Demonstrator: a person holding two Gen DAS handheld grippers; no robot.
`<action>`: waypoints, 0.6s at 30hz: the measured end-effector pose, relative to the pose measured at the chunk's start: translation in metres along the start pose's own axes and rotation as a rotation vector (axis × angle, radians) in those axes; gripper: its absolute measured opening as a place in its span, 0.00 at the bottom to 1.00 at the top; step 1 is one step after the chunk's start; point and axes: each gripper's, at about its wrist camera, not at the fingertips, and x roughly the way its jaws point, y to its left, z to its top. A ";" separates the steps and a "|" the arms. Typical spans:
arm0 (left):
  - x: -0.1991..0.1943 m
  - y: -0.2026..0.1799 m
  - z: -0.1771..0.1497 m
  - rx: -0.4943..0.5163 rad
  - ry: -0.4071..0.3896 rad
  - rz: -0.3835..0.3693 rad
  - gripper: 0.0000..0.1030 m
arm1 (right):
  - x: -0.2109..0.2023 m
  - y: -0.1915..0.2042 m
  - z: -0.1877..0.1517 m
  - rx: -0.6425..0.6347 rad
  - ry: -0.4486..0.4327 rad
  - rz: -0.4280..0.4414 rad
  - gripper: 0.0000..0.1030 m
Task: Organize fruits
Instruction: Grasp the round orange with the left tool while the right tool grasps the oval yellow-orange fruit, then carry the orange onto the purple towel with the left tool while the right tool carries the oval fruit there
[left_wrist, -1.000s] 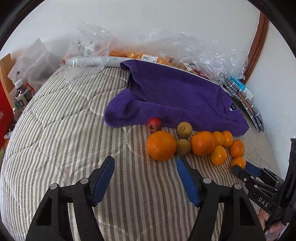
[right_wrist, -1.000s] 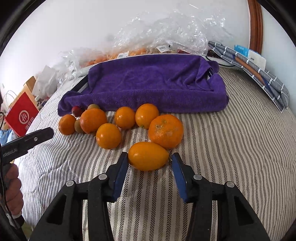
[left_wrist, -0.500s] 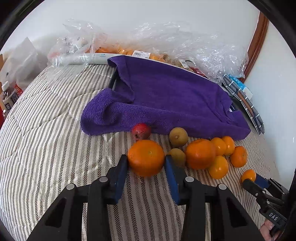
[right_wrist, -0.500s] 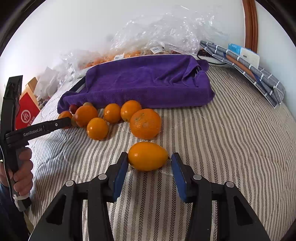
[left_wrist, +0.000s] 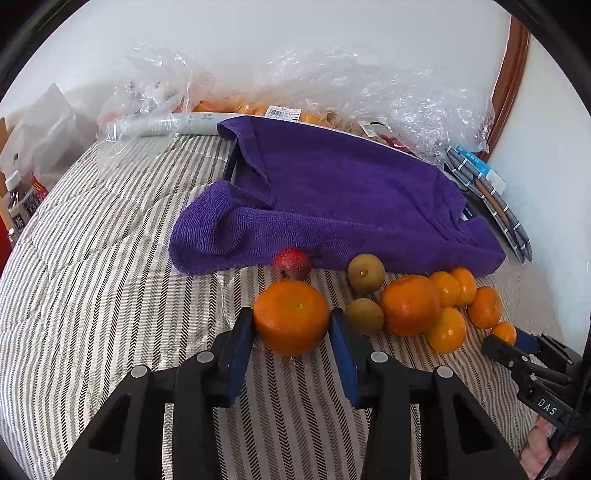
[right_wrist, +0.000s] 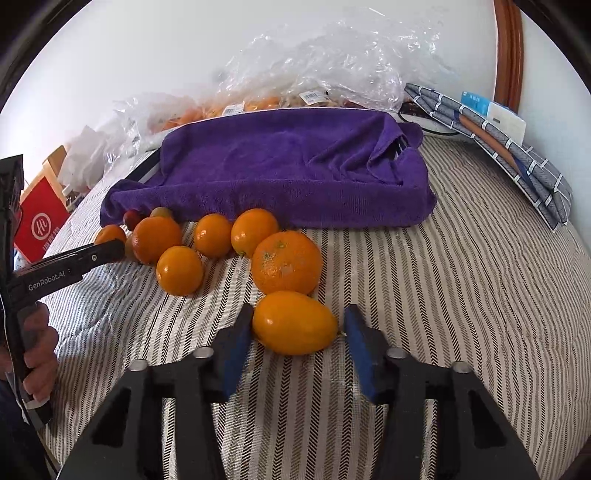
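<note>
In the left wrist view, the left gripper (left_wrist: 291, 326) has its jaws pressed on both sides of a big orange (left_wrist: 291, 316), low in the middle on the striped bed (left_wrist: 110, 280). In the right wrist view, the right gripper (right_wrist: 298, 334) has its left pad touching a yellow oval fruit (right_wrist: 294, 322); a small gap shows at the right pad.

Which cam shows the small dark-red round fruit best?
Left wrist: the small dark-red round fruit sits unobstructed at the purple towel edge. Right wrist shows it only far off, partly hidden behind oranges.
</note>
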 end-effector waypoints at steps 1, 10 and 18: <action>0.000 0.002 0.000 -0.011 -0.002 -0.013 0.38 | 0.000 -0.001 0.000 0.003 -0.001 0.005 0.45; -0.007 0.010 -0.005 -0.071 -0.040 -0.064 0.37 | -0.014 -0.002 -0.007 0.006 -0.063 0.051 0.44; -0.023 0.004 -0.002 -0.047 -0.105 -0.098 0.37 | -0.027 -0.004 -0.002 0.032 -0.054 0.016 0.44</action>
